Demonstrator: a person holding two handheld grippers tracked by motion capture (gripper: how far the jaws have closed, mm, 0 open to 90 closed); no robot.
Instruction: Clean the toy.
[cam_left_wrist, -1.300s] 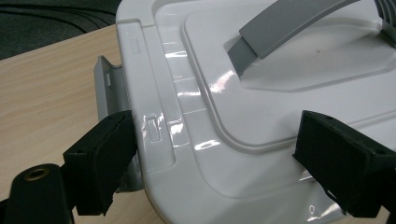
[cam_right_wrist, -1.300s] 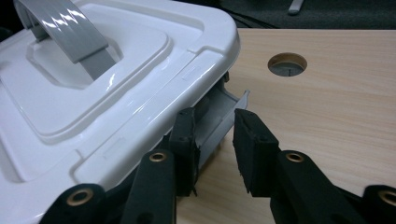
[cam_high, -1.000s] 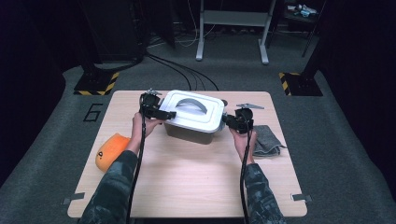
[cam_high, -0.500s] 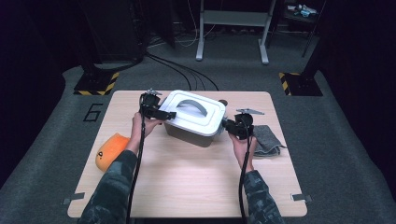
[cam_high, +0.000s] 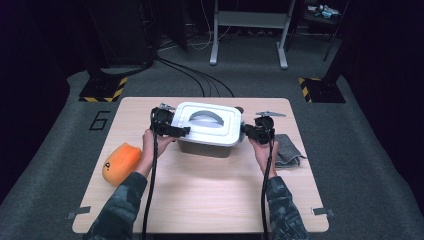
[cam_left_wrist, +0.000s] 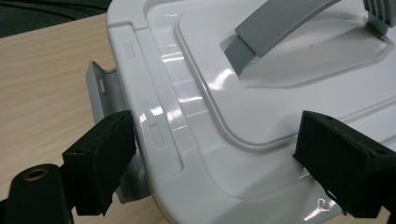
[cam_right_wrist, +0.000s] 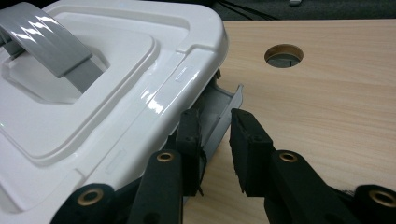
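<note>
Unlatching step: right tongs (cam_right_wrist: 215, 135) had just been narrowing around the grey side latch (cam_right_wrist: 223, 114) at 3 o'clock of the white plastic lidded box (cam_high: 207, 125); left tongs (cam_left_wrist: 215, 158) gaped open over the lid's 9 o'clock edge. Next move likely needed the latch flipped outward.

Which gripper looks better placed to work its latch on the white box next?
Right, probably. The right gripper has narrow jaws straddling the grey latch on its side of the box. The left gripper stands wide open over the lid corner.
</note>
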